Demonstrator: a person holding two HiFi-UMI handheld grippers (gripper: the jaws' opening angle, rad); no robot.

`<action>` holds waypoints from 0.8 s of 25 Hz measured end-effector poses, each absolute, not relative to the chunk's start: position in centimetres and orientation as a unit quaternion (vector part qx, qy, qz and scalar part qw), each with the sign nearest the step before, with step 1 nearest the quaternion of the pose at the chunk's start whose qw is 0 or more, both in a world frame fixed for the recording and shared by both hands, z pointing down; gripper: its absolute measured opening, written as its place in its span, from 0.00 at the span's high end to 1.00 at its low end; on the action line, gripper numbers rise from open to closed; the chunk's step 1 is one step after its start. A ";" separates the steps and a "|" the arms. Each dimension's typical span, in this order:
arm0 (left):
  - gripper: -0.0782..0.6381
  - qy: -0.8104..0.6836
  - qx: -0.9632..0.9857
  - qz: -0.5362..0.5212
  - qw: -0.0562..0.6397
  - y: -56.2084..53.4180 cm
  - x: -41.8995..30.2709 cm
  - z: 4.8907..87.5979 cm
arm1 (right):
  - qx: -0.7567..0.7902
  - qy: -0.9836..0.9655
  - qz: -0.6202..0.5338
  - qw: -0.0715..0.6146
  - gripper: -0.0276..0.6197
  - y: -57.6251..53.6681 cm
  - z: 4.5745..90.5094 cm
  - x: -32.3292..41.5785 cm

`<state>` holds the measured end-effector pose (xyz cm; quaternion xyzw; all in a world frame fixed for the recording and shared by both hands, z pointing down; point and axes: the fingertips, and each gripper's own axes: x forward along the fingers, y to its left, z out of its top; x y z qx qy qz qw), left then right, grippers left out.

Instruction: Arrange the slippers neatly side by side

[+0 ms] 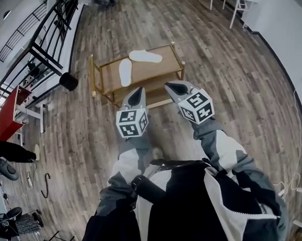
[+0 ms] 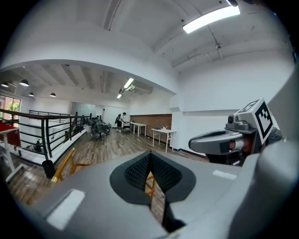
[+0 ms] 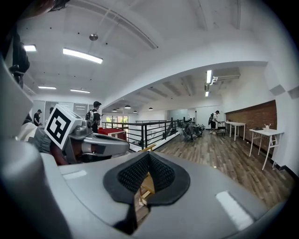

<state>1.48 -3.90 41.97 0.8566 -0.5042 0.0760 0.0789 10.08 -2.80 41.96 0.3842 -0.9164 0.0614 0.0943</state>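
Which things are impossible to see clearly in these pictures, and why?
- The slippers: in the head view they are too small to tell left from right, or sole from top.
- Lower shelf of the table: in the head view, partly covered by its top, the left gripper and the right gripper.
- Both gripper views: each gripper's own body hides the slippers.

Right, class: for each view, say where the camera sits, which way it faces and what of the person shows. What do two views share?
Head view: on the person's head, looking steeply down at the shelf with two slippers; sleeves, left gripper and right gripper show.
Left gripper view: on the left gripper, facing roughly level along its shut fingers; right gripper at right.
Right gripper view: on the right gripper, facing along its shut fingers; left gripper at left.
Shared: both gripper views catch the railing.
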 end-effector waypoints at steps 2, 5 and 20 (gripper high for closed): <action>0.89 -0.499 0.860 0.076 0.078 -5.7 0.3 41.8 | 0.387 -0.915 0.060 0.097 0.95 -4.4 41.8 8.7; 0.88 -0.492 0.864 0.074 0.078 -8.3 -1.7 41.7 | 0.394 -0.912 0.058 0.098 0.95 -6.8 41.7 6.5; 0.88 -0.490 0.864 0.058 0.095 -17.9 -10.3 43.4 | 0.396 -0.909 0.059 0.116 0.95 -16.3 43.0 -1.8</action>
